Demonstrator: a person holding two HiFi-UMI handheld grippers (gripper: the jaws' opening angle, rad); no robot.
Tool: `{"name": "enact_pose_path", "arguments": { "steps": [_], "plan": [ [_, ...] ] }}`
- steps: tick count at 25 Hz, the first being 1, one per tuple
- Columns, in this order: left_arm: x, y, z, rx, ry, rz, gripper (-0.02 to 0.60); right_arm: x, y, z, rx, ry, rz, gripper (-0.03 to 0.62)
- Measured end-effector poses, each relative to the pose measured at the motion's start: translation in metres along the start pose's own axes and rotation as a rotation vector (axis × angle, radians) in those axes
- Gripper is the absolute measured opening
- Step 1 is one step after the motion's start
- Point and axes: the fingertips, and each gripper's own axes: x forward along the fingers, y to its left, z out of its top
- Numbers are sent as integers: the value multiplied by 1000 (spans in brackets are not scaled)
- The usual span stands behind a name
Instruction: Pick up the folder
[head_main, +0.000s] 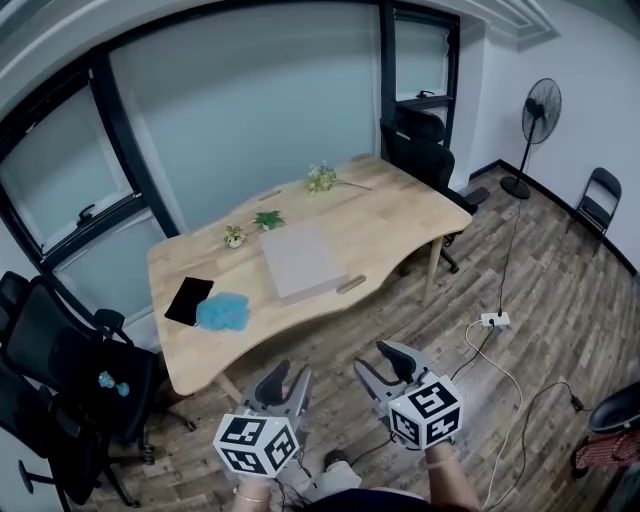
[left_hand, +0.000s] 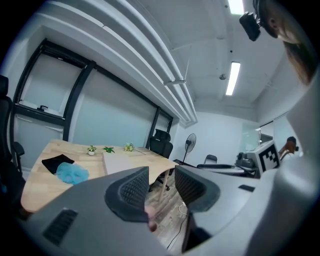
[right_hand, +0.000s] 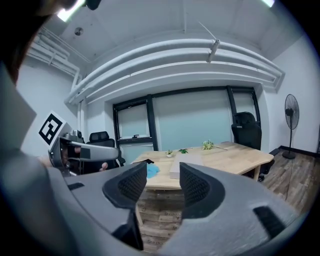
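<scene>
At the near end of the room, well short of the table, the left gripper (head_main: 285, 385) and the right gripper (head_main: 383, 368) are held side by side above the wood-plank floor, both aimed toward the far side. In the left gripper view the left gripper's (left_hand: 161, 187) ribbed dark pads stand apart with only floor and a table leg showing through the gap. The right gripper's (right_hand: 162, 187) jaws are likewise parted and grip nothing.

Beyond them stands the light wooden table (head_main: 400, 215) with a wavy near edge. The flat grey rectangular folder (head_main: 300, 260) lies on it a little left of centre. Its near short edge comes close to the table's near edge, and no gripper is anywhere near it. It shows as a pale slab in the left gripper view (left_hand: 125, 162) and the right gripper view (right_hand: 187, 162).

Left of it lie a black flat pad (head_main: 189, 300) and a fluffy blue puff (head_main: 222, 312). Farther back are a small potted plant (head_main: 233, 236), a green leaf sprig (head_main: 268, 219) and a bunch of pale flowers (head_main: 322, 178).

The folder looks thin and light, probably stiff along its spine but liable to sag or fall open if lifted by one corner, and its cover seems smooth. Since it lies flush on the wood, the near short edge looks like the best hold. It could be drawn to overhang the table edge and then pinched there, ideally at both near corners.
</scene>
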Motion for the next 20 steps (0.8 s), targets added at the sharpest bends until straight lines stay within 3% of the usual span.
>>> {"name": "enact_pose_path", "arguments": {
  "steps": [20],
  "plan": [
    [33, 73, 19, -45, 16, -49, 183, 71, 0, 14, 33, 18, -52, 179]
  ]
}}
